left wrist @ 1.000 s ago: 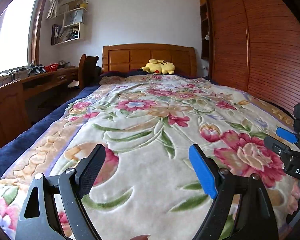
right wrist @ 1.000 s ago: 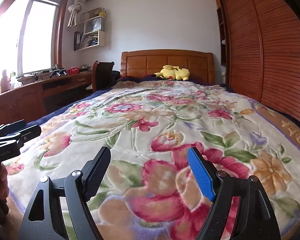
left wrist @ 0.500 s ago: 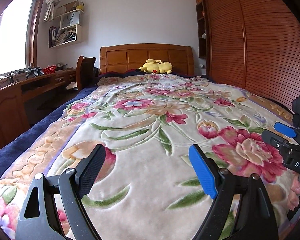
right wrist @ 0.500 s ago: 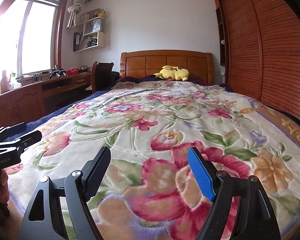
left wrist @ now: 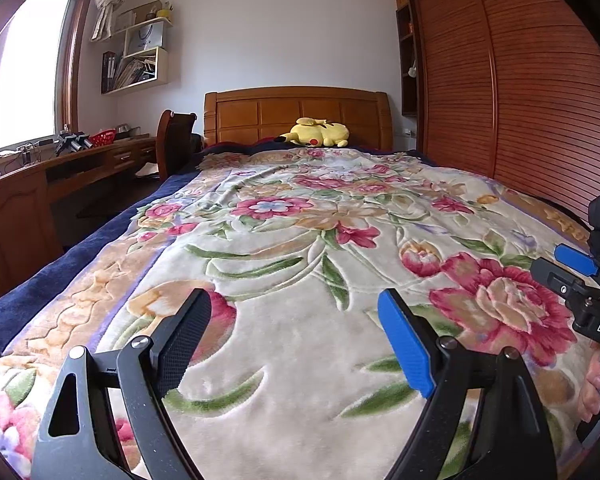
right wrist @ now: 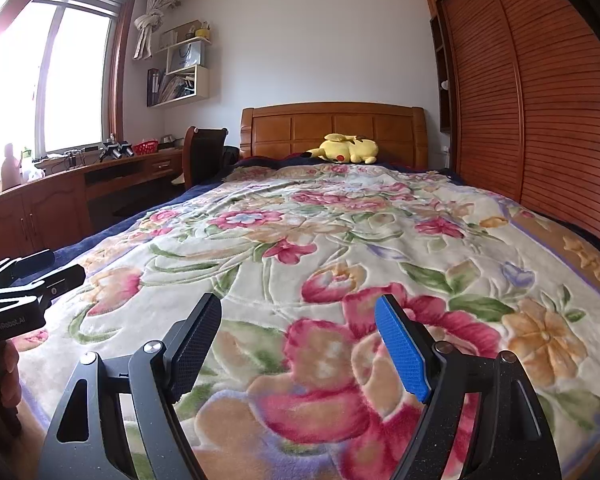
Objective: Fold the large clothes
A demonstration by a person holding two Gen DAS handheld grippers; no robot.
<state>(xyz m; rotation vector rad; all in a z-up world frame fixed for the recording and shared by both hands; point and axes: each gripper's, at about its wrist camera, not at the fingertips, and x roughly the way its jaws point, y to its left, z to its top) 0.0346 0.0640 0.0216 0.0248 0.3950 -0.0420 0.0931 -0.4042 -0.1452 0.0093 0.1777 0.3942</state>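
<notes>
Both cameras have tipped up a little over the last second, so the headboard (left wrist: pixel 298 114) and ceiling sit lower in view, while the floral blanket (left wrist: pixel 300 248) lies as it did. No garment shows in either view: nothing lies on the blanket but a yellow plush toy (left wrist: pixel 316 133) at the head end, against the headboard. Where the clothes to be folded are, the pictures do not tell; they may lie below the cameras at the foot edge, or be folded and put away already. So the scene fits a moment ahead of fetching a garment as well as one after the last fold.

At the bed's foot edge, the left gripper (left wrist: pixel 296 344) hovers with its fingers released and spread wide, nothing between them. Near the right corner, the right gripper (right wrist: pixel 300 346) does likewise.

Outward, the blanket is smooth and covers the bed to a navy border (left wrist: pixel 56 276) on the left edge. A wooden desk (right wrist: pixel 60 196) runs under the window (right wrist: pixel 76 84), with a chair (right wrist: pixel 204 152) beside it, wall shelves (left wrist: pixel 140 56) above, and a slatted wardrobe (left wrist: pixel 520 92) along the right.
</notes>
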